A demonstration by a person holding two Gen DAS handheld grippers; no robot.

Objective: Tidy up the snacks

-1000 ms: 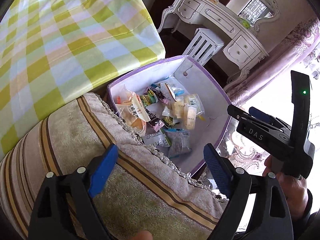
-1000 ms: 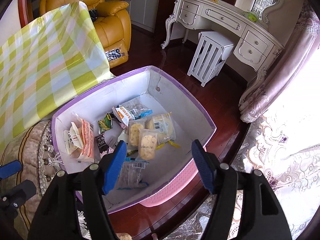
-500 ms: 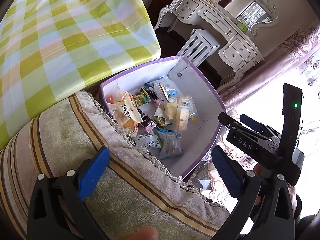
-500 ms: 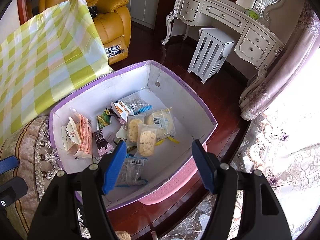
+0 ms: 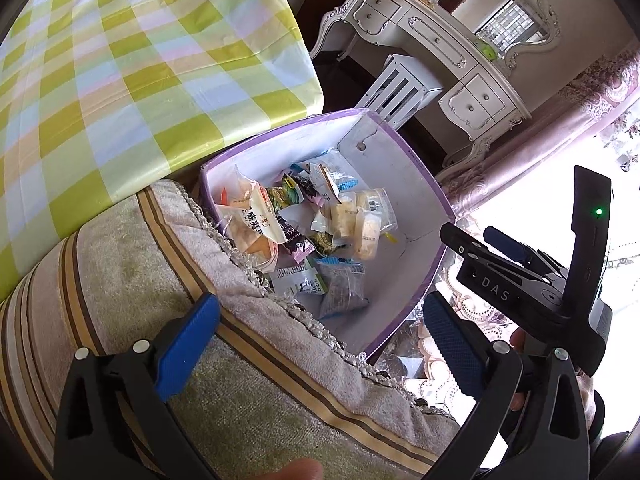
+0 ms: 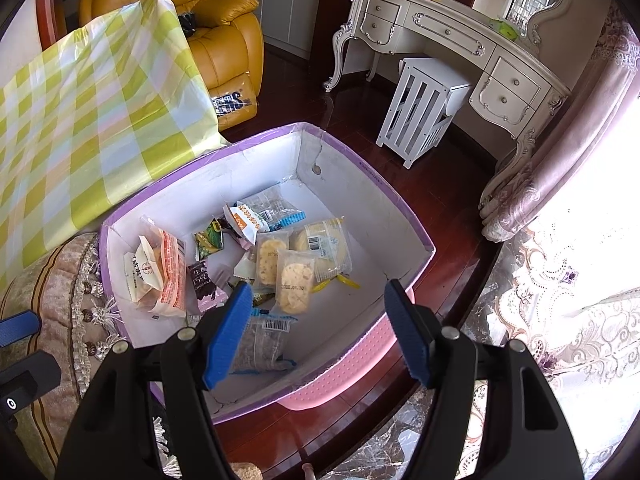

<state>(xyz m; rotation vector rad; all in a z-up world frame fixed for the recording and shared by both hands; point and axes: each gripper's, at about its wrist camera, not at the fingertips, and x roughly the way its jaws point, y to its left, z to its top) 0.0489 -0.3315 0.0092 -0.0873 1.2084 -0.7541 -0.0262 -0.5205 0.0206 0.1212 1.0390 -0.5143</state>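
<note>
A purple-rimmed white box point(image 6: 404, 216) stands on the dark floor and holds several snack packets: round biscuits point(image 6: 294, 276), an orange-and-white packet point(image 6: 160, 272), a chocolate bar point(image 6: 202, 284), a clear dark-filled bag point(image 6: 260, 344). The box also shows in the left wrist view point(image 5: 424, 184). My right gripper point(image 6: 320, 328) is open and empty, above the box's near edge. My left gripper point(image 5: 320, 340) is open and empty, above a striped towel-covered cushion point(image 5: 140, 280). The right gripper's body shows at the right of the left wrist view point(image 5: 532, 280).
A table with a yellow-green checked cloth point(image 5: 120, 60) stands left of the box. A white dressing table point(image 6: 460, 44) and white stool point(image 6: 424, 108) stand beyond it. A yellow leather armchair point(image 6: 224, 40) is at the back. Lace curtains point(image 6: 560, 280) hang at the right.
Both grippers have drawn back and up a little from the box, so the box looks slightly smaller in the left wrist view. Both stay open and empty.
</note>
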